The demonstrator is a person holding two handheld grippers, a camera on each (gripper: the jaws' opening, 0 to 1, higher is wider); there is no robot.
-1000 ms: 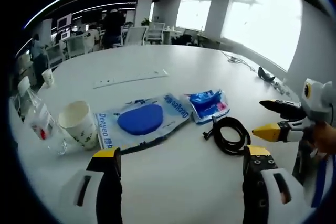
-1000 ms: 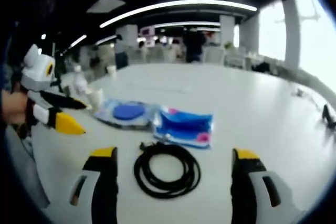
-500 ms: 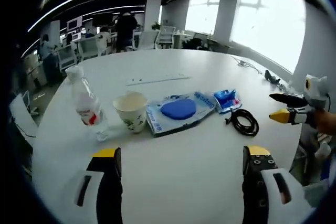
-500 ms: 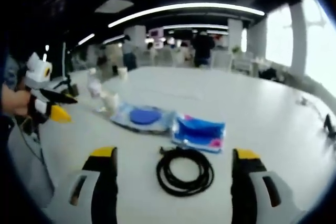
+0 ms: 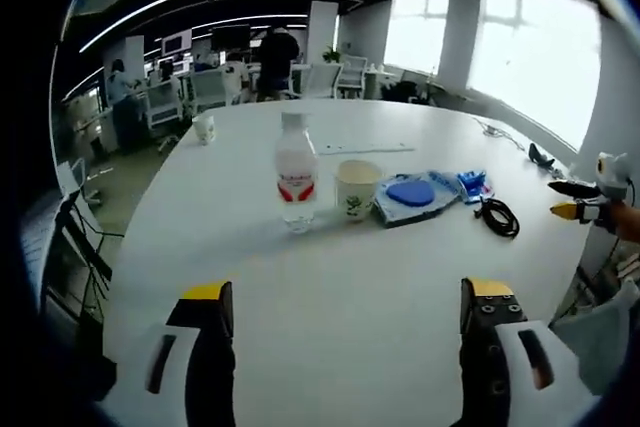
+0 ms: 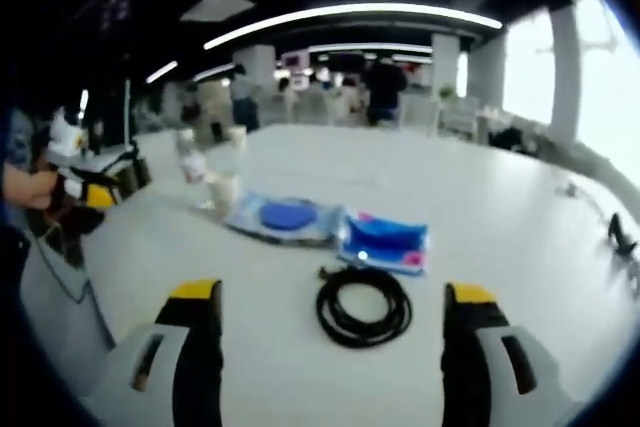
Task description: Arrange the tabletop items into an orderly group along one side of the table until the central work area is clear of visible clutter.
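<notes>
Open-plan office desks and bright windows lie behind a large white round table (image 5: 330, 287). On it, toward the edge nearest the right gripper, a row runs: water bottle (image 5: 295, 185), paper cup (image 5: 357, 189), packet with a blue disc (image 5: 410, 196), blue pouch (image 5: 472, 185), coiled black cable (image 5: 499, 217). The left gripper (image 5: 345, 367) hangs over bare tabletop, jaws wide apart and holding nothing; the right gripper (image 6: 332, 372) is likewise spread and empty, with the cable (image 6: 364, 305) just ahead between its jaws. The row already looks fairly orderly, so I'd judge tightening remains: come down squarely over the coil, close on its bundled side so loops stay together, and slide it against the pouch (image 6: 382, 242).
</notes>
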